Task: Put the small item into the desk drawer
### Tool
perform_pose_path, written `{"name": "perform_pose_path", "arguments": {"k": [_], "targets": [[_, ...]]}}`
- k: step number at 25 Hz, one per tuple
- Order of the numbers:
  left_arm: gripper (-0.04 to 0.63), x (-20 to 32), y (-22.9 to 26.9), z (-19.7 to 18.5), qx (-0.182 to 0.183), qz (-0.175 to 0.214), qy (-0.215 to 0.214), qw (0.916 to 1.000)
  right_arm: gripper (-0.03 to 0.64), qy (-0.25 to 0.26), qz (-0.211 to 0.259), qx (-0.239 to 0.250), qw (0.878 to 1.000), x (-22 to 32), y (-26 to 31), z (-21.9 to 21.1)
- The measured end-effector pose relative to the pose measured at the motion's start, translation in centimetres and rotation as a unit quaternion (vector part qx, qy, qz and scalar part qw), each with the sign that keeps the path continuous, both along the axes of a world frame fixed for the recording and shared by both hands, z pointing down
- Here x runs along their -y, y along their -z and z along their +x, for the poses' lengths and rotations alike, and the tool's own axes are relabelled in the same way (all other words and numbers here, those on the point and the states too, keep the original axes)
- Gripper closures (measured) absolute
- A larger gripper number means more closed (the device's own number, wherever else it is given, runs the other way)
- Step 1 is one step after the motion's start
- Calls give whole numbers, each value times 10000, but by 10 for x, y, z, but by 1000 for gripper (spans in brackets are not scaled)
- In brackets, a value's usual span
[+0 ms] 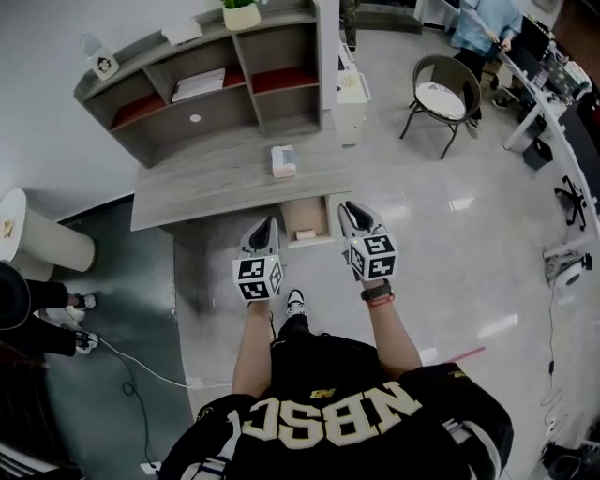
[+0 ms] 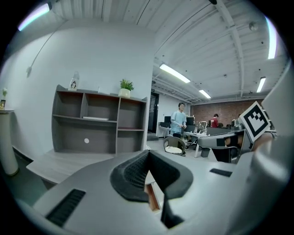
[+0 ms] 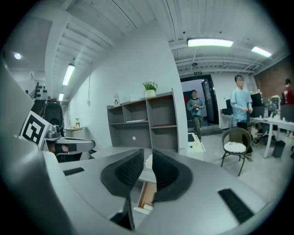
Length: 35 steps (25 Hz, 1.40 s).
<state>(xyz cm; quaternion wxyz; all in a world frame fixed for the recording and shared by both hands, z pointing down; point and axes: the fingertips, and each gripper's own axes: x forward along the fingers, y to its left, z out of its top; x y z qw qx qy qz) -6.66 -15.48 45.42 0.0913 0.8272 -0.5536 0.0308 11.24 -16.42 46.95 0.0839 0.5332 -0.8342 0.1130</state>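
Fingers (image 3: 167, 174) of right gripper (image 3: 148, 154) slightly apart, empty; left gripper (image 2: 148, 153) fingers (image 2: 133, 174) together, empty.

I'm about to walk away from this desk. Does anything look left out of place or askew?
Only the drawer: it stands pulled out from under the desk, with a small pale item lying near its front. Nothing looks spilled or damaged.

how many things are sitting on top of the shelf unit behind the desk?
3. A bottle at the left end, a flat white item midway, and a potted plant toward the right. Small items behind these could be hidden.
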Motion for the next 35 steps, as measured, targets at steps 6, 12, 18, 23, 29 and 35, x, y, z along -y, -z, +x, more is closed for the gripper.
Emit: {"name": "perform_pose_path", "arguments": {"k": [6, 12, 18, 23, 29, 35], "targets": [[583, -9, 33, 3, -21, 367, 5, 9993, 574, 19, 320, 98, 9994, -10, 25, 9], [583, -6, 49, 12, -83, 565, -102, 9983, 589, 55, 502, 253, 9984, -9, 42, 9], [583, 8, 49, 13, -84, 551, -121, 9984, 609, -43, 652, 139, 9978, 3, 54, 11], [583, 20, 51, 13, -102, 543, -173, 9983, 609, -51, 617, 89, 9980, 13, 55, 9], [583, 37, 50, 11, -106, 504, -290, 9983, 609, -13, 536, 120, 9985, 27, 54, -1], [583, 56, 35, 7, -93, 315, -447, 9985, 609, 9, 297, 235, 9993, 40, 44, -14]]}}
